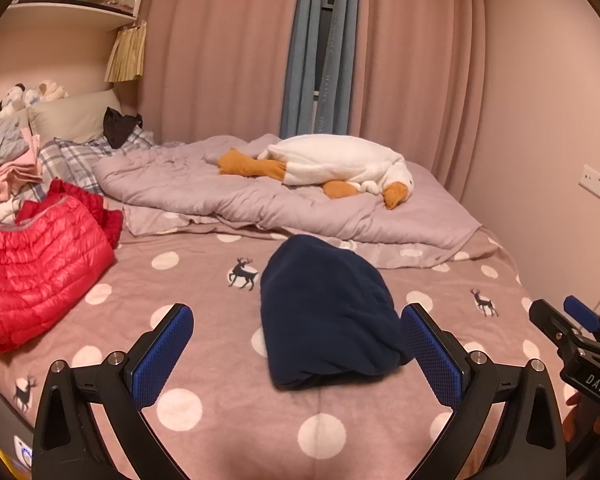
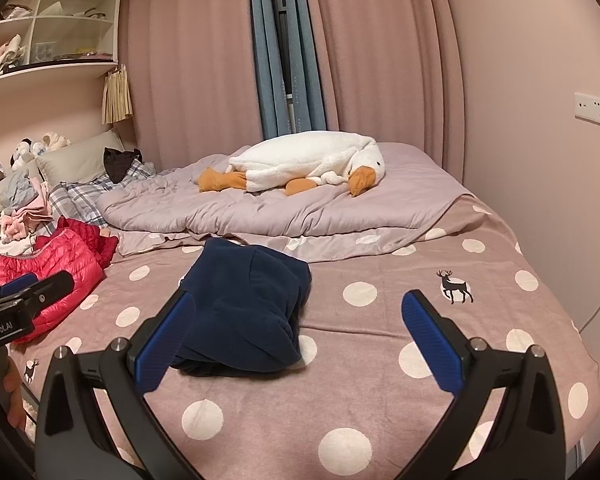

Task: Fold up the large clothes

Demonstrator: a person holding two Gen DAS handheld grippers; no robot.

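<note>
A navy blue fleece garment lies folded in a compact bundle on the pink polka-dot bedspread; it also shows in the right wrist view. My left gripper is open and empty, its blue pads either side of the bundle's near end, just above the bed. My right gripper is open and empty, its left pad in front of the bundle's left edge. The right gripper also shows at the right edge of the left wrist view. The left gripper shows at the left edge of the right wrist view.
A red puffer jacket lies at the left of the bed, with a pile of mixed clothes behind it. A lilac duvet with a white goose plush lies across the far side. Curtains and a wall stand behind.
</note>
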